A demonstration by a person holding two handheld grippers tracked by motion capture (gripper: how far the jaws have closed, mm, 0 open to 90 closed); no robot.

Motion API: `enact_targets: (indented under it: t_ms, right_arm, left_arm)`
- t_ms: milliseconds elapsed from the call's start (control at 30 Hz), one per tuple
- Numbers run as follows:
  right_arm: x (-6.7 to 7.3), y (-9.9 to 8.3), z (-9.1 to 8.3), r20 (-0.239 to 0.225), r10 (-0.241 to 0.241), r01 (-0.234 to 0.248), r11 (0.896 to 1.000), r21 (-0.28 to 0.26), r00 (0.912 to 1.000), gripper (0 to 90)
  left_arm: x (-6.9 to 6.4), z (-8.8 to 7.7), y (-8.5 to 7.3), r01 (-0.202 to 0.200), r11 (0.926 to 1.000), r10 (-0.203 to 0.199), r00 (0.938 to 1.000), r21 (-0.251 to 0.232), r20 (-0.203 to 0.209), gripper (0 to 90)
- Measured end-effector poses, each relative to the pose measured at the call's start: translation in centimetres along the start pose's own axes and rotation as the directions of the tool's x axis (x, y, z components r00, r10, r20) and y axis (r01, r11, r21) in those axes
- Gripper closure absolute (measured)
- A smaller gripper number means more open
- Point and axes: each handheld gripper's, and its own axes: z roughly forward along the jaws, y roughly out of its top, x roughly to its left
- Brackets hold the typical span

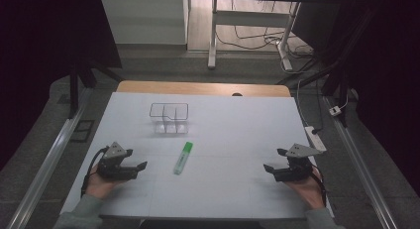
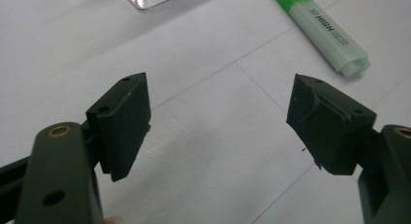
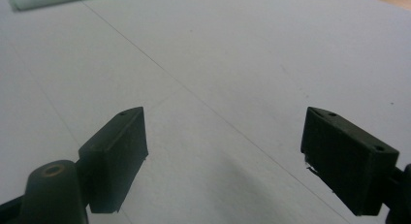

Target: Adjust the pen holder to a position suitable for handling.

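Low over the table [image 1: 223, 135], both grippers, left gripper [image 1: 132, 161] and right gripper [image 1: 275, 160], jaws apart.

Table [image 1: 237, 120]: white sheet over wood, thin ruled lines | clear divided organizer [image 1: 169, 118] standing toward far left | green highlighter [image 1: 183, 157] lying flat near centre, just in front of organizer, apart from it

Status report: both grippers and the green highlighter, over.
Left gripper open, empty. Right gripper open, empty. Highlighter flat between them, untouched. Clear organizer beyond; path unobstructed.
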Motion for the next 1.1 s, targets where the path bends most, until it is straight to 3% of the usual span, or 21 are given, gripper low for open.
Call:
enact_targets:
  t_ms: [33, 133, 1100]
  right_arm:
    - [0.0, 0.2, 0.0, -0.019, 0.014, -0.015, 1.0, -0.013, 0.9997, 16.7]
    - [0.1, 0.4, 0.0, -0.02, 0.008, -0.009, 1.0, -0.025, 0.9998, 17.6]
    - [-0.1, 0.0, 0.7, -0.039, 0.014, -0.014, 1.0, 0.006, 0.9992, 19.3]
  left_arm:
    - [0.0, 0.0, 0.0, -0.003, 1.0, 0.003, 1.0, 0.001, 0.002, 23.1]
    - [0.0, -0.1, 0.0, -0.002, 1.0, 0.002, 1.0, 0.0, 0.005, 22.8]
    - [0.4, -0.1, 1.2, -0.014, 0.9999, 0.014, 0.9999, 0.006, 0.001, 20.5]
